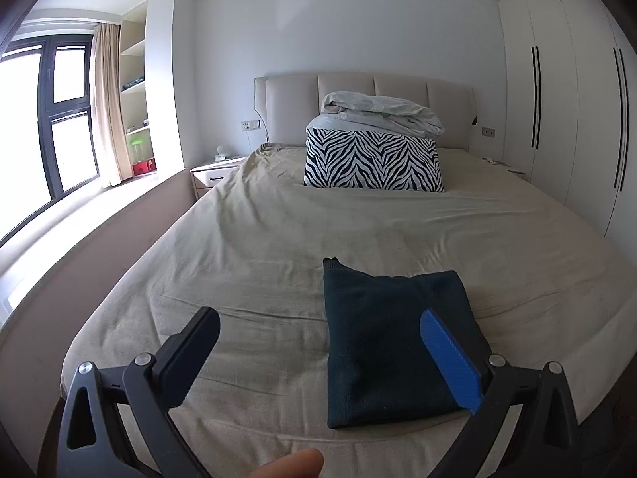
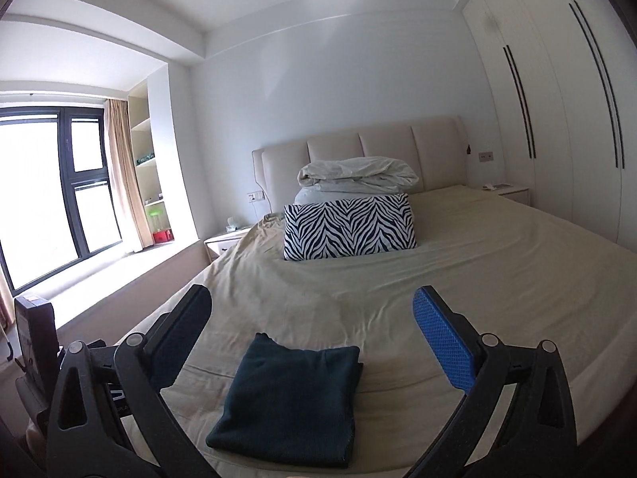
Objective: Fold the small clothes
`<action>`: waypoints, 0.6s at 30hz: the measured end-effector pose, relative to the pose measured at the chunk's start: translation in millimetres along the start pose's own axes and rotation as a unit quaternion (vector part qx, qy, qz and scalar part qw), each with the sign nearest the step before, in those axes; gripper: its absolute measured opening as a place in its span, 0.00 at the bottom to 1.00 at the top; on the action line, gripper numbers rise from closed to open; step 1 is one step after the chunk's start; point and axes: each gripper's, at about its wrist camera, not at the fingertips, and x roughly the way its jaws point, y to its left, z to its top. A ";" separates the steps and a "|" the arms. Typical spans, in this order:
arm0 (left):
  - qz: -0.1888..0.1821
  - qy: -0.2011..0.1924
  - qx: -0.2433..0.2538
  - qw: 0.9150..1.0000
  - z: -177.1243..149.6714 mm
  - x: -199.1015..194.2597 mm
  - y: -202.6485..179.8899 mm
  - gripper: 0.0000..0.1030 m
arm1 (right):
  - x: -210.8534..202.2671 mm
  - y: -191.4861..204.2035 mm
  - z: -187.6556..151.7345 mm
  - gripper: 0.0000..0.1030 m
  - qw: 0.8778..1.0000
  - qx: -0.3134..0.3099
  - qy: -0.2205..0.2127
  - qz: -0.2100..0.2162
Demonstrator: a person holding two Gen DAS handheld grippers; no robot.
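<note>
A dark teal knitted garment (image 1: 390,342) lies folded into a neat rectangle near the foot of the bed (image 1: 258,239). My left gripper (image 1: 318,330) hovers above it, open wide, its blue pad (image 1: 448,358) over the garment's right part and nothing between the fingers. In the right wrist view the same folded garment (image 2: 290,394) lies below and between the fingers of my right gripper (image 2: 314,318), which is also open and holds nothing. Part of the left gripper's body (image 2: 36,342) shows at the left edge there.
A zebra-striped pillow (image 1: 372,159) and a bundled white duvet (image 1: 382,113) sit by the headboard. A window bench (image 1: 79,215) runs along the left, with a nightstand (image 1: 215,173) behind it. White wardrobes (image 1: 565,111) line the right wall. A fingertip (image 1: 294,466) shows at the bottom edge.
</note>
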 end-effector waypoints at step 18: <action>-0.016 0.180 -0.012 0.983 -88.4 70.1 -6.4 1.00 | 131.0 -26.6 -157.9 1.00 0.952 0.007 0.279 -0.126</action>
